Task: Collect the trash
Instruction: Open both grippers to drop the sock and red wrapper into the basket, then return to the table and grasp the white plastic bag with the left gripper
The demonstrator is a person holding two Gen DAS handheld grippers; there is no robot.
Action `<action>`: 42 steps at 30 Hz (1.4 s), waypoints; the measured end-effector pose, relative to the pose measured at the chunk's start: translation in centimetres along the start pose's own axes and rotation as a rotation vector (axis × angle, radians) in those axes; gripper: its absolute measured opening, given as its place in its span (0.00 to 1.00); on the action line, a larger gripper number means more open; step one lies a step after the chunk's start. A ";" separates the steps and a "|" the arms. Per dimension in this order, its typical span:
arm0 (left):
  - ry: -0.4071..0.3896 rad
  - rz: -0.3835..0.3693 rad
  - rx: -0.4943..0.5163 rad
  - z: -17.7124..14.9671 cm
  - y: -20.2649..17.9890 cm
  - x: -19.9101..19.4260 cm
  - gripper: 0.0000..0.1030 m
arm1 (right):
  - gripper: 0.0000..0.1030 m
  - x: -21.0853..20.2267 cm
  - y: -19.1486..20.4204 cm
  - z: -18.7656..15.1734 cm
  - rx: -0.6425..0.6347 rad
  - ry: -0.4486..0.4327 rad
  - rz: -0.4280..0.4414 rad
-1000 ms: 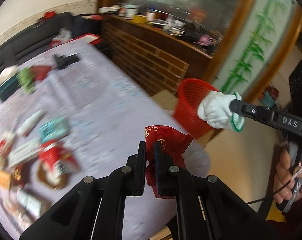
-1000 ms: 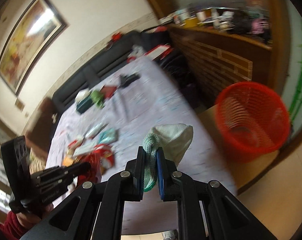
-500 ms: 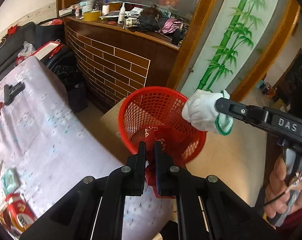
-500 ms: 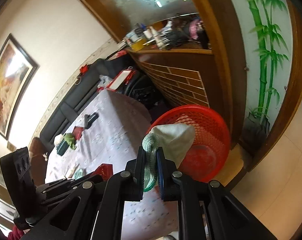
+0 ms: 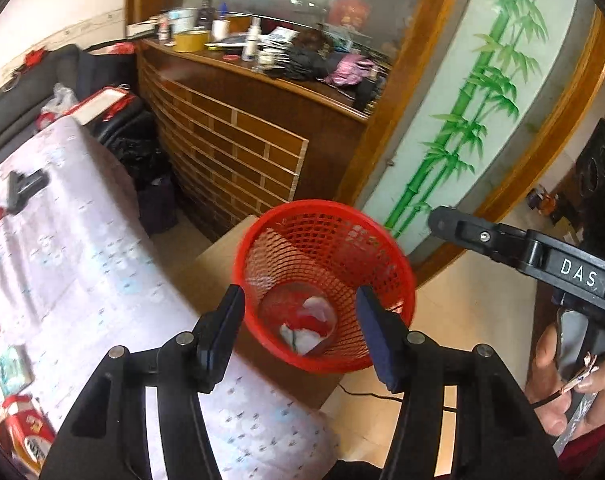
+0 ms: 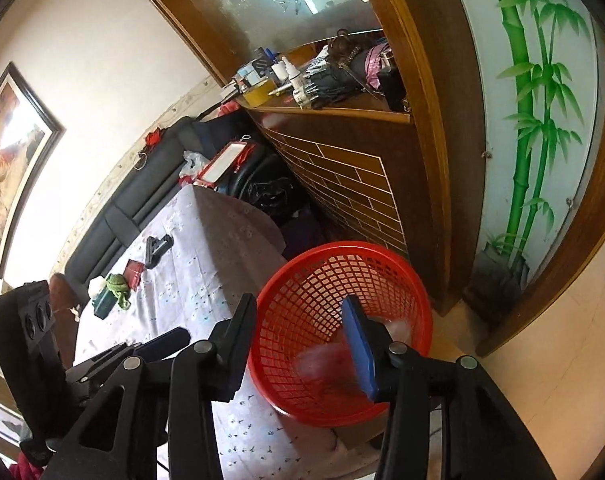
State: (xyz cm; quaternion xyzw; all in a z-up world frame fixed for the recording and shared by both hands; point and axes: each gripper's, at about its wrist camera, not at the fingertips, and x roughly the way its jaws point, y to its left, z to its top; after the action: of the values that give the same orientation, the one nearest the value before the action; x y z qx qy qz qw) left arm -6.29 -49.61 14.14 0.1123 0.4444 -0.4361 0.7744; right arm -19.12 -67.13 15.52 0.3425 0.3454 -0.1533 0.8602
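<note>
While both grippers hang over the basket, this is how things stand:

Left gripper point(image 5: 300, 322): its fingers point(image 5: 226, 320) are opening, about half wide, with nothing between them; they touch nothing.

Right gripper point(image 6: 298, 334): its fingers point(image 6: 360, 350) are opening too, a little narrower than the left ones, and they hold nothing.

Basket point(image 5: 398, 264): red mesh, it stands on a brown box just beside the bench point(image 5: 74, 248), under both grippers.

Trash point(image 5: 308, 322): a red wrapper and white pieces lie on the basket's bottom in the left view. In the right view a white and red blur point(image 6: 322, 360) shows inside the basket; I cannot tell if it is falling or lying.

Hand point(image 5: 562, 380): it holds the right gripper's handle at the right edge of the left view.

Change: half a second ago the left fingers were shut on the red wrapper and the right fingers were shut on a white glove with a green cuff. Both are now out of the fingers.
</note>
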 end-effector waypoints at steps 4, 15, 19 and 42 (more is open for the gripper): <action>-0.019 0.048 -0.051 -2.0 2.6 -1.9 0.59 | 0.50 -0.1 1.8 -1.0 -0.054 0.001 -0.016; -0.044 0.190 -0.228 -9.1 11.3 -8.5 0.60 | 0.51 3.1 9.9 -5.9 -0.184 0.135 0.090; -0.051 0.242 -0.302 -12.0 14.5 -11.1 0.60 | 0.51 4.9 13.3 -8.1 -0.233 0.200 0.126; -0.046 0.518 -0.798 -31.8 33.2 -23.5 0.60 | 0.51 10.9 31.1 -21.2 -0.584 0.461 0.250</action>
State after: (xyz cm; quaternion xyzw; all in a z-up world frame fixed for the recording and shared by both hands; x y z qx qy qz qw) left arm -4.59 1.52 7.13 -0.0965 0.5173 -0.0265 0.8499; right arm -6.16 -30.33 11.75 0.1479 0.5143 0.1383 0.8334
